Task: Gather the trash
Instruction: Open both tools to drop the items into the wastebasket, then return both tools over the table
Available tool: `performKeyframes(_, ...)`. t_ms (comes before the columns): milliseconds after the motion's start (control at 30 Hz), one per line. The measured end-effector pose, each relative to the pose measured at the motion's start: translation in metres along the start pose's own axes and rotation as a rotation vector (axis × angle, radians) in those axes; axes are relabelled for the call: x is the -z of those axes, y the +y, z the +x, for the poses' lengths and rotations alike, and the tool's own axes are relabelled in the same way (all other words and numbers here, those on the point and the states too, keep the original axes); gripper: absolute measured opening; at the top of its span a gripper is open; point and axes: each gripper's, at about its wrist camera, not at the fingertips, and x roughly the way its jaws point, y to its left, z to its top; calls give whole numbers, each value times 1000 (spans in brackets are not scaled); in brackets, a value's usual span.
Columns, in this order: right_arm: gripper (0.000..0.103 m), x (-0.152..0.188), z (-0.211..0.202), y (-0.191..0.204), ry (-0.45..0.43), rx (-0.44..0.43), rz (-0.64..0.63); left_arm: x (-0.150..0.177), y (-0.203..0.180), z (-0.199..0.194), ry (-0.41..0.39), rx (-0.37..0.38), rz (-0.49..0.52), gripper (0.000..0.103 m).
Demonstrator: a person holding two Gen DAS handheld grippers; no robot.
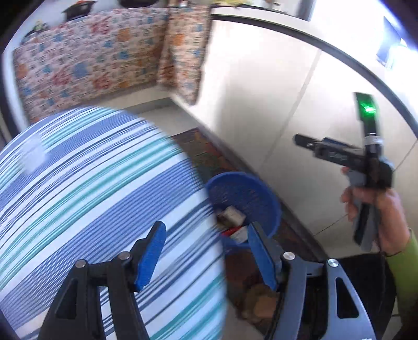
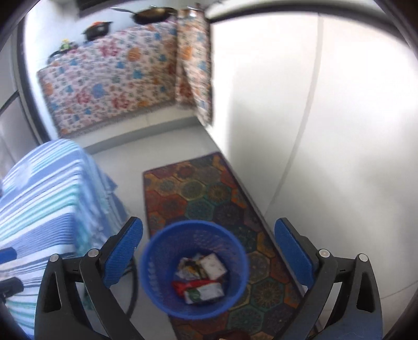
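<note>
A blue mesh bin (image 2: 194,269) stands on a patterned rug (image 2: 206,193) and holds several crumpled wrappers (image 2: 201,277). My right gripper (image 2: 209,256) hovers above the bin, open and empty, its blue pads (image 2: 124,252) either side of the rim. My left gripper (image 1: 206,257) is open and empty over the edge of a striped table cloth (image 1: 91,183). The bin (image 1: 245,198) lies just beyond its right pad. The right gripper's body (image 1: 365,167) shows in the left wrist view, held in a hand. A blurred white scrap (image 1: 34,157) lies on the cloth at far left.
The striped cloth covers a table (image 2: 44,198) left of the bin. A floral-covered counter (image 2: 112,78) with pans (image 2: 154,14) stands at the back. A white wall (image 2: 300,117) runs along the right of the rug. A black cable (image 2: 134,282) loops on the floor by the bin.
</note>
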Motion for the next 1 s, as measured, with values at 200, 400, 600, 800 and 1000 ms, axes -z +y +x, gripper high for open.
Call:
performKeyframes(200,102,32,-18,164,83,-229,-203,55,109,-45,13,-243,-105,67)
performKeyframes(400,102,35,2,279,129,-285,-279,83,211,-71,-29,-369,-248,66)
performKeyframes(600,102,29,38,347,138,-236,-327,90,277,-75,-52,-407,-321,67)
performKeyframes(800,102,22,67,377,139,-203,-341,83,292,-74,-79,-422,-331,79)
performKeyframes(1000,103,16,79,374,172,-247,-290,85,291,-64,-49,-433,-295,92)
